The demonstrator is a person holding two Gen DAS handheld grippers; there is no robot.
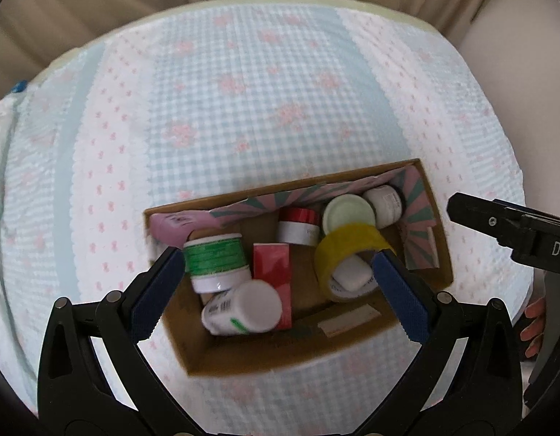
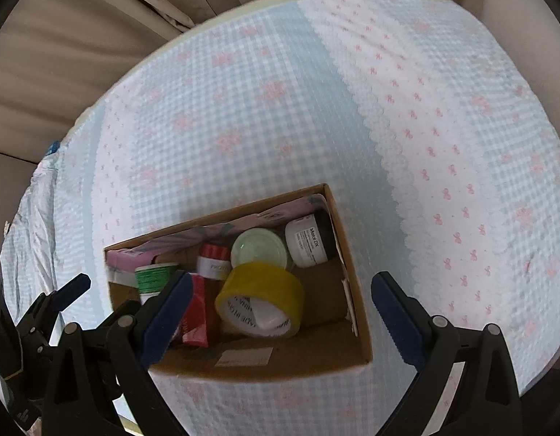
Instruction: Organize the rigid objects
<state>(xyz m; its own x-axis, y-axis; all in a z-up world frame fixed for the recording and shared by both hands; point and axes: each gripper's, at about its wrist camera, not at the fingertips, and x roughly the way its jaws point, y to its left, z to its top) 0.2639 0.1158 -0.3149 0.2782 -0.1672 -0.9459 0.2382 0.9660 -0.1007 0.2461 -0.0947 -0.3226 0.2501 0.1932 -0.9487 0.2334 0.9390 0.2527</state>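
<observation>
An open cardboard box (image 1: 360, 330) (image 2: 356, 312) sits on the checked bedspread near its front edge. Inside lie a yellow tape roll (image 1: 347, 254) (image 2: 260, 299), a green thread spool (image 1: 214, 258) (image 2: 154, 276), a white bottle (image 1: 243, 309), a red box (image 1: 272, 272) (image 2: 196, 309), a red-lidded jar (image 1: 298, 225) (image 2: 214, 259), a pale green lid (image 1: 349, 214) (image 2: 258, 249) and a white jar (image 1: 385, 203) (image 2: 309, 241). My left gripper (image 1: 276, 265) is open above the box. My right gripper (image 2: 280, 290) is open above the box too and shows at the right of the left wrist view (image 1: 498, 225).
The blue and white bedspread with pink bows (image 1: 243, 109) (image 2: 443, 145) covers the bed. Beige curtains (image 1: 98, 0) (image 2: 80, 54) hang behind it. A pink patterned sheet (image 1: 265, 207) lines the box's far wall. A hand (image 1: 534, 323) shows at the right edge.
</observation>
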